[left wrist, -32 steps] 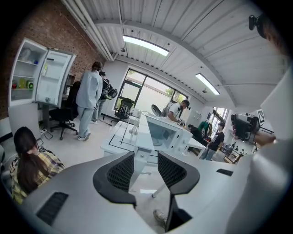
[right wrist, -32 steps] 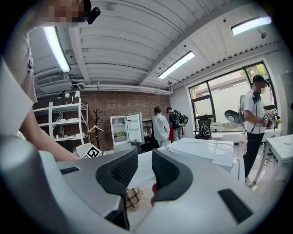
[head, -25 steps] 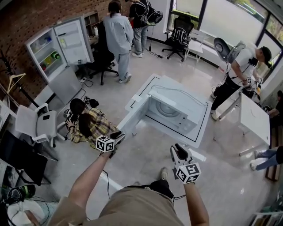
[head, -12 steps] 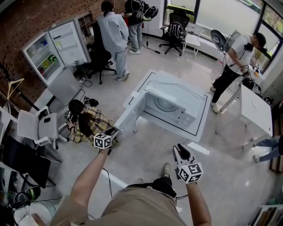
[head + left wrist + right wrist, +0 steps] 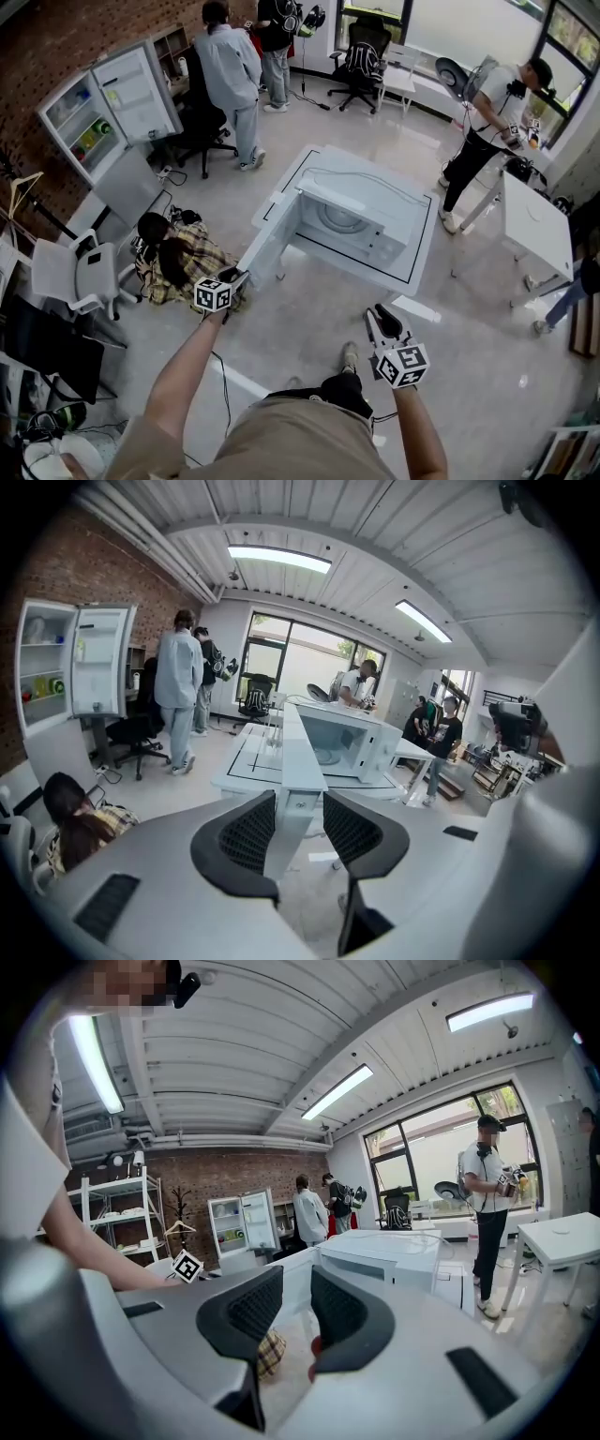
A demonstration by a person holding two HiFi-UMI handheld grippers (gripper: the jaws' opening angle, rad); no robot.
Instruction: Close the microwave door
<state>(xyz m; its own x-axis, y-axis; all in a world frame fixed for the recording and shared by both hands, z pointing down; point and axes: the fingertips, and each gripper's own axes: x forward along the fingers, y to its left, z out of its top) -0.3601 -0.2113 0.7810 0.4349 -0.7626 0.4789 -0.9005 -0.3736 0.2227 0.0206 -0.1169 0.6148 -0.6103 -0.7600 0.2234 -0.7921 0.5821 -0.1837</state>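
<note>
Door [image 5: 270,236] of the microwave [image 5: 356,220] hangs open, its edge lined up between your left gripper's [image 5: 237,278] parted jaws. Person [image 5: 183,262] sits just beside. Your right gripper [image 5: 380,317] is spread, empty.

Your head camera looks steeply down on the microwave [image 5: 354,221]. Your left gripper [image 5: 236,277] camera faces its door [image 5: 300,752] edge close up; the right gripper [image 5: 382,319] camera views both from farther back.
</note>
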